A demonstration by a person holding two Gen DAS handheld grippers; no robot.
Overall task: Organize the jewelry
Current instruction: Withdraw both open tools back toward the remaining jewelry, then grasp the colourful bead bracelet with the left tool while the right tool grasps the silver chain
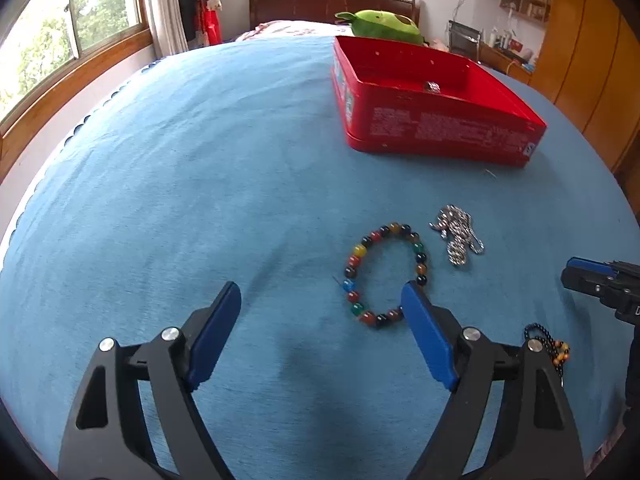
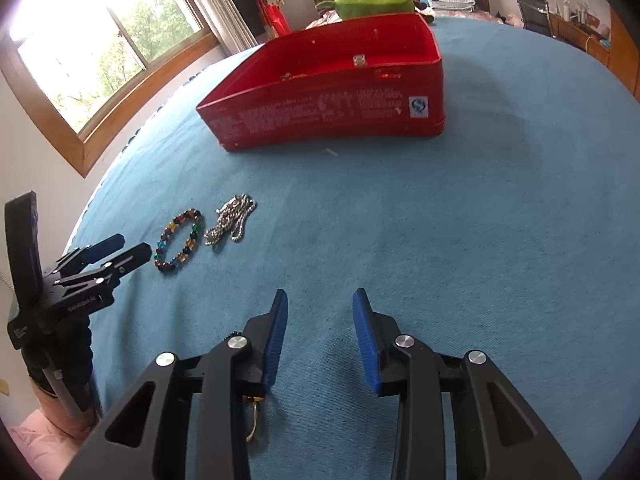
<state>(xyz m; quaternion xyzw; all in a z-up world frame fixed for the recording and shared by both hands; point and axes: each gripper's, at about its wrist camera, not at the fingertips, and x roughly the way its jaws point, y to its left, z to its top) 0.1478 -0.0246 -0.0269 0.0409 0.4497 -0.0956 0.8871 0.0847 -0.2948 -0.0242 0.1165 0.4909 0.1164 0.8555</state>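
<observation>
Grippers angled down over the blue bedspread point(image 1: 200, 184), both empty.

My left gripper point(image 1: 320, 300) gapes wide, one pad beside the coloured bead bracelet point(image 1: 386, 274); my right gripper point(image 2: 320, 300) is partly open over bare cloth. Silver chain point(image 1: 458, 234) lies beyond, red tin point(image 1: 440, 120) farthest, its white print unreadable.

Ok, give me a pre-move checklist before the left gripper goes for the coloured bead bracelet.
1. Left gripper open wide enough: ok, nothing between its fingers.
2. Coloured bead bracelet lying free on the blue bedspread: ok, apart from the silver chain.
3. Bracelet centred between the left fingers: not ok, it sits by the right-side finger.
4. Red box open to receive: ok.
5. Right gripper clear of the bracelet: ok, open and empty.
6. Dark bead string free: cannot tell, partly hidden.
</observation>
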